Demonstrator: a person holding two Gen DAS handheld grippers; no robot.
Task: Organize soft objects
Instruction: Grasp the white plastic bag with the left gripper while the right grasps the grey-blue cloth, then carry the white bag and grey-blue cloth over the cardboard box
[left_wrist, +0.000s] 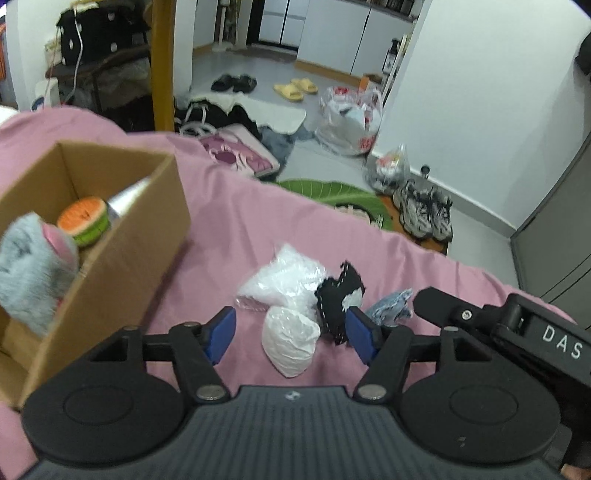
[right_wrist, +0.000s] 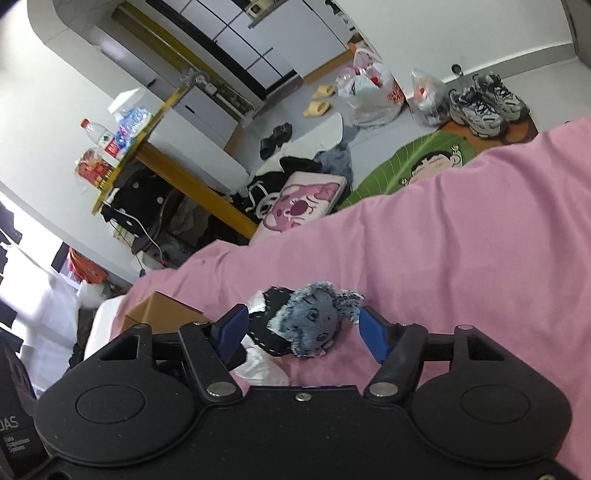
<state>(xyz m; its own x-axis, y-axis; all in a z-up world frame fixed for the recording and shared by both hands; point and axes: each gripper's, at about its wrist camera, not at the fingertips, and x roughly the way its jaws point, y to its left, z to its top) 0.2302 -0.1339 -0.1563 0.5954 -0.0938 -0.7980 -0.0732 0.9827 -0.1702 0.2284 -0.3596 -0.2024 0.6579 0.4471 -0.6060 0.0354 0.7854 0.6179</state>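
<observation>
Left gripper (left_wrist: 291, 334): jaws spread wide, blue pads (left_wrist: 221, 334) empty, held above a pink bedsheet (left_wrist: 229, 221). Between and just beyond the pads lies a crumpled white plastic-wrapped bundle (left_wrist: 290, 345), with a second, larger white plastic bag (left_wrist: 282, 280) touching it on the far side. To the right of these lies a black fabric piece with white stitching (left_wrist: 338, 299), its lower edge just beside the right-hand pad. A small blue denim item (left_wrist: 393, 310) lies further right, partly hidden behind the right gripper (left_wrist: 480, 321), whose black body enters from the lower right edge.

To the left of the left gripper stands an open cardboard box (left_wrist: 122, 251) on the sheet. Inside it are a grey furry plush (left_wrist: 33, 269) with a pink patch and a round watermelon-patterned soft toy (left_wrist: 86, 219); a pale object behind them cannot be identified.

Right gripper (right_wrist: 301, 330): jaws spread, blue pads (right_wrist: 373, 334) gripping nothing. Between the pads rests the blue denim plush face (right_wrist: 314, 319), overlapping the black stitched fabric (right_wrist: 271, 321); whether either pad touches them cannot be told. A white plastic bag (right_wrist: 262, 367) lies beneath the left-hand pad. A corner of the cardboard box (right_wrist: 162, 310) shows beyond the gripper on the left.

Beyond the bed edge: a green leaf-shaped rug (right_wrist: 417, 158), a pair of grey trainers (right_wrist: 484, 101), filled plastic bags (right_wrist: 373, 96), yellow slippers (left_wrist: 295, 88), black slippers (left_wrist: 234, 83), and a pink cartoon-printed case (right_wrist: 303, 203) on the floor.
</observation>
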